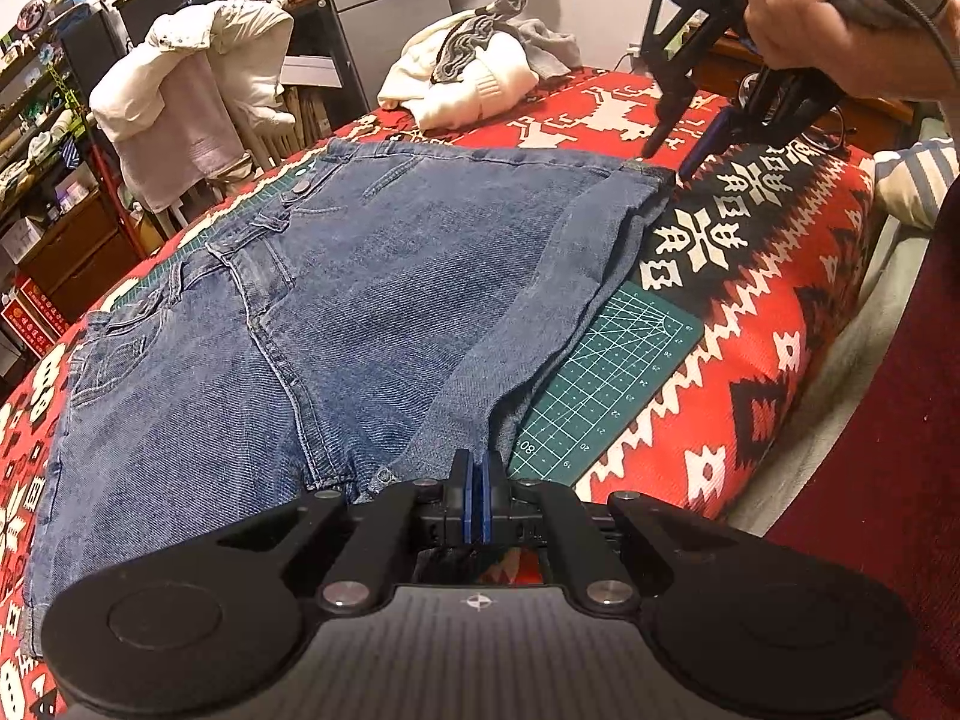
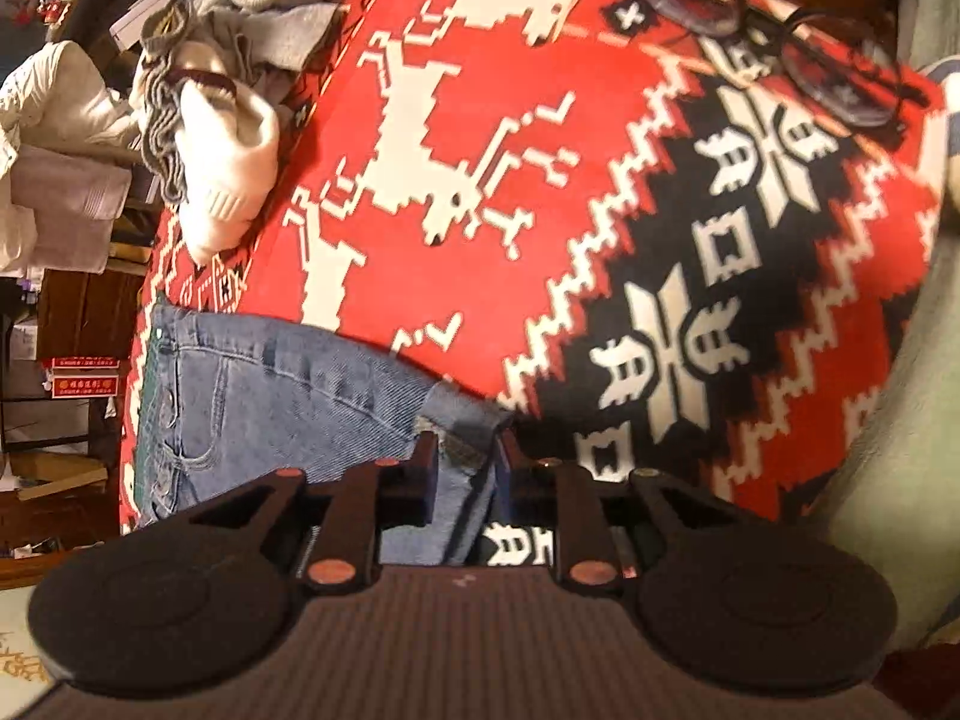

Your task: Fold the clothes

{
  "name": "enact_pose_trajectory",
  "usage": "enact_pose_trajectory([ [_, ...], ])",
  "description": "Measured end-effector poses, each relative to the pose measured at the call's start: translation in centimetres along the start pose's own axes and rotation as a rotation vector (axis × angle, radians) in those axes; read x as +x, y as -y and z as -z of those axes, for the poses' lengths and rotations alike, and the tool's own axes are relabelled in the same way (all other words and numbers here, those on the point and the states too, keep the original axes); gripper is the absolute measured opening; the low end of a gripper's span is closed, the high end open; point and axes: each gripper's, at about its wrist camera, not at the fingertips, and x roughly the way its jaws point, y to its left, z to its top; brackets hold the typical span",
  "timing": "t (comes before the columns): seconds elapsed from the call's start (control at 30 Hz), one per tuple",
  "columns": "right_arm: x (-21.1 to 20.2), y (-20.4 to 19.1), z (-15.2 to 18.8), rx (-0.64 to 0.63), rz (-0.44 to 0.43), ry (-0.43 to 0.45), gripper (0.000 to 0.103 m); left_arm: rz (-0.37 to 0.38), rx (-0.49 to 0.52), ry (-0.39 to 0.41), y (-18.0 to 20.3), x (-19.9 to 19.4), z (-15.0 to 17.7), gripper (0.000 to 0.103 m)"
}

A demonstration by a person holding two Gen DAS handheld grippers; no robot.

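Blue jeans (image 1: 336,324) lie folded flat on a red patterned blanket (image 1: 756,372), waistband to the left. In the left wrist view my left gripper (image 1: 478,471) is at the near edge of the jeans, blue pads pressed together on the denim fold that creases toward the tips. A hand holds my right gripper (image 1: 669,153) at the far right corner of the jeans, its fingers apart. In the right wrist view that gripper (image 2: 468,453) is open, with the jeans' corner (image 2: 462,420) lying between its fingers.
A green cutting mat (image 1: 606,378) pokes out from under the jeans at the right. A pile of white and grey clothes (image 1: 474,78) sits at the far end of the bed. Eyeglasses (image 2: 840,72) lie on the blanket. A chair draped with white garments (image 1: 198,90) stands to the left.
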Motion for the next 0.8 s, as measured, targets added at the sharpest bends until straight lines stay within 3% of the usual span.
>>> enact_pose_trajectory([
  [0.2,1.4,-0.3,-0.2,0.006,0.025,-0.04,0.025,0.004,-0.006,0.0,-0.1,0.1,0.0,0.003],
  [0.27,1.6,-0.4,-0.3,0.002,0.035,-0.034,0.013,0.006,-0.01,0.001,-0.2,0.1,0.0,0.002],
  [0.33,1.5,-0.5,-0.6,0.003,0.044,-0.011,0.008,0.006,-0.011,0.003,-0.3,0.0,0.0,0.002],
  [0.7,1.0,-0.8,-1.4,-0.018,0.087,0.065,0.005,0.026,-0.015,-0.008,-0.7,-0.2,0.4,0.0],
  [0.8,0.4,-0.3,-1.1,-0.012,0.093,0.071,0.0,0.029,-0.036,-0.02,-1.2,-0.3,0.6,0.0],
])
